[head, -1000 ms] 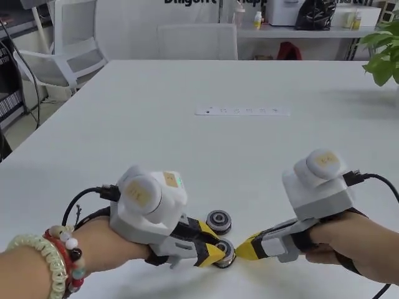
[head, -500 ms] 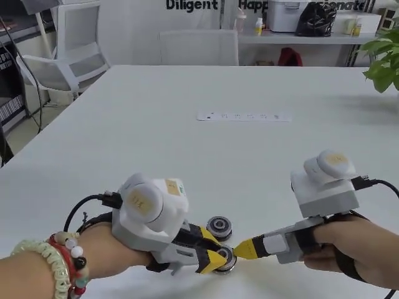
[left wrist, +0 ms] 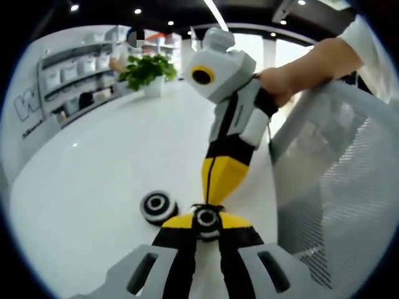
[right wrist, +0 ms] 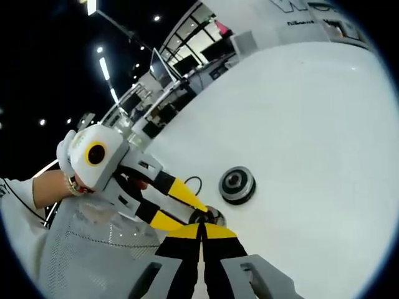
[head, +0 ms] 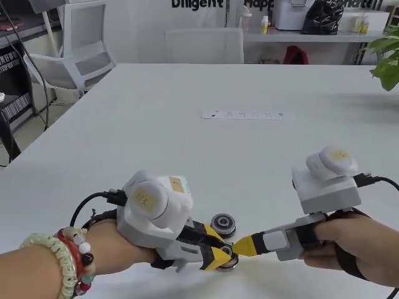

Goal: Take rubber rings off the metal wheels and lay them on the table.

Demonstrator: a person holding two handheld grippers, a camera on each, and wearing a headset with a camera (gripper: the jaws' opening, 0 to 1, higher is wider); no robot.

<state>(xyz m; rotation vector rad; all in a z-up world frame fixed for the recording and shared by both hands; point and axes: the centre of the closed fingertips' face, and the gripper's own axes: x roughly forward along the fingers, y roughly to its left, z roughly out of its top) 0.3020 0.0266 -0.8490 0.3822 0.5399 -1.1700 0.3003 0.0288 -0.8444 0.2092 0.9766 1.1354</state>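
Where the person's left hand (head: 109, 246) rests at the near left of the white desk (head: 187, 143), bead bracelets (head: 65, 255) round its wrist, the left gripper (head: 219, 256) points to the right with its jaws clamped on a small metal wheel (head: 227, 253). In the left gripper view that wheel sits gripped between the two yellow-and-black tips, hub towards the camera. Just beyond it, a little farther from the person, a second wheel (head: 222, 223) lies flat on the desk, apart from both grippers, with a black rubber ring (right wrist: 223, 187) round its metal hub. To the right, the right gripper (head: 237, 249) points left, straight at the left one; its jaws are pressed together with only a thin seam between them, and their yellow tip touches the rim of the held wheel. Whether they pinch anything on that rim I cannot tell. The right hand (head: 352, 243) holds this gripper at the near right. Well beyond, a white power strip (head: 248, 115) lies mid-desk, a chair (head: 202, 45) stands at the far side, and a green plant (head: 389, 59) shows at the far right
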